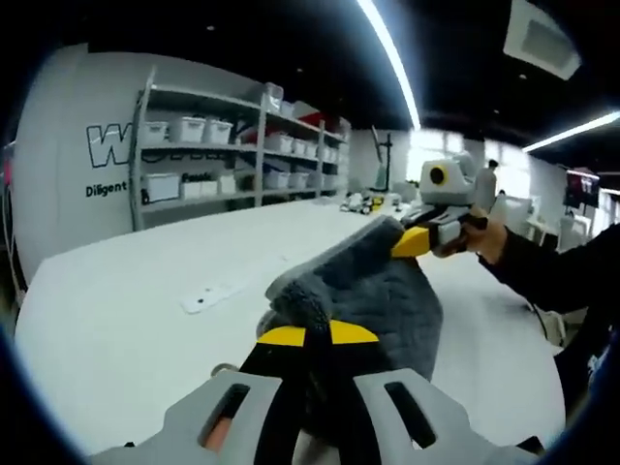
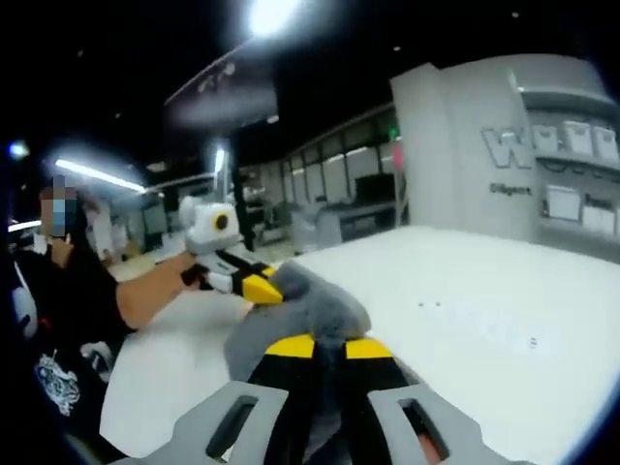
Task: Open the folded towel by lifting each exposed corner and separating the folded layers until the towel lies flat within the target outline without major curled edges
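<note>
A grey fluffy towel (image 1: pixel 373 300) hangs bunched in the air between the two grippers, above the white table (image 1: pixel 145 310). My left gripper (image 1: pixel 317 335) is shut on the towel's near edge, yellow tips pressed together. My right gripper (image 1: pixel 412 242) comes in from the right, held by a hand in a dark sleeve, and pinches the towel's far upper corner. In the right gripper view, my right gripper (image 2: pixel 327 346) is shut on the towel (image 2: pixel 310 310), and my left gripper (image 2: pixel 257 288) grips its opposite corner.
Metal shelves (image 1: pixel 242 145) with white bins stand along the far wall behind the table. A small strip-like marking (image 1: pixel 218 294) lies on the table left of the towel. A person (image 2: pixel 68 300) in dark clothes stands at the left of the right gripper view.
</note>
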